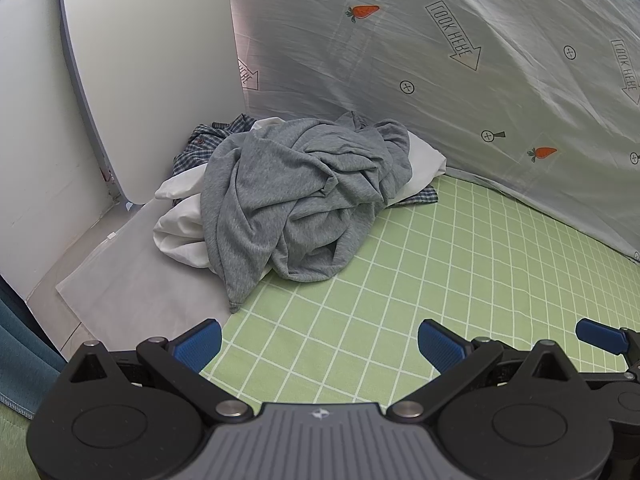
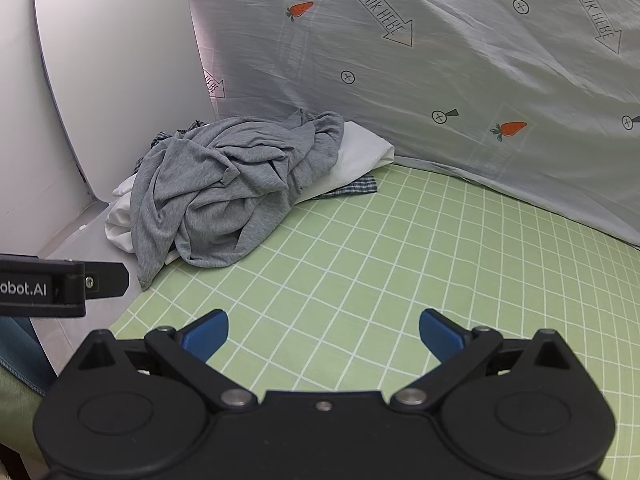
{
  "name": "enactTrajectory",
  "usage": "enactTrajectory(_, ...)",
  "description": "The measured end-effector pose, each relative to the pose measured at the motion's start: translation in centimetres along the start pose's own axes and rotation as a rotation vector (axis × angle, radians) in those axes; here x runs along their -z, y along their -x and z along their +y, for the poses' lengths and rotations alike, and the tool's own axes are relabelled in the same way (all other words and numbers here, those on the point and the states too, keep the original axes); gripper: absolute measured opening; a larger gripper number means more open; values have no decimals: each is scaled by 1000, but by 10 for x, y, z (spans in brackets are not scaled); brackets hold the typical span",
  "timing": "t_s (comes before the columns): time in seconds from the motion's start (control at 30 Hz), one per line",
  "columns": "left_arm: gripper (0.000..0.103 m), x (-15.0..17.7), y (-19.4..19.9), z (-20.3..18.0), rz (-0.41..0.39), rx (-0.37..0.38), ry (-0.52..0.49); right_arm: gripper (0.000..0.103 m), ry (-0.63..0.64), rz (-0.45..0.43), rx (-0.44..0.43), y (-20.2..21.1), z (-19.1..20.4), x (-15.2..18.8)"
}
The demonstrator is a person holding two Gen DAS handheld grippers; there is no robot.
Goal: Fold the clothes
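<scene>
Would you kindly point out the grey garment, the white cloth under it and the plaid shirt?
grey garment (image 1: 296, 196): left wrist view, on its crumpled middle.
white cloth (image 2: 362, 152): right wrist view, on the part sticking out at the right.
plaid shirt (image 1: 200, 144): left wrist view, on the part behind the pile.

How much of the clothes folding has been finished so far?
Nothing looks folded yet. The grey garment lies crumpled on top of a white garment and a checked shirt, all heaped at the far corner of the green checked sheet. The left gripper and right gripper are both open and empty, short of the heap. Every piece remains to be folded.
</scene>
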State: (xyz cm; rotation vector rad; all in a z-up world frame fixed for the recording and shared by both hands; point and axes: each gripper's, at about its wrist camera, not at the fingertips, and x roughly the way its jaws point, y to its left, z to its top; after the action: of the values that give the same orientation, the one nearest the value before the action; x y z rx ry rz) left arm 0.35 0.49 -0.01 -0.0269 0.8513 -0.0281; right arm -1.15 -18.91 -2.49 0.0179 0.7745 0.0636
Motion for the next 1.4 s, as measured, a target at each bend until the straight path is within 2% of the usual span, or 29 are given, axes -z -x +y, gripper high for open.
enactTrajectory(0.87, 103, -9, -15, 1, 20, 1, 7, 103, -4, 14, 3, -10, -8, -2)
enactTrajectory(1.17, 103, -34, -50, -1, 51, -5, 13, 103, 4, 35, 10, -43, -16, -21)
enactTrajectory(1.4, 103, -77, -100, 3, 66, -39, 34, 103, 15, 33, 33, -96, -15, -61)
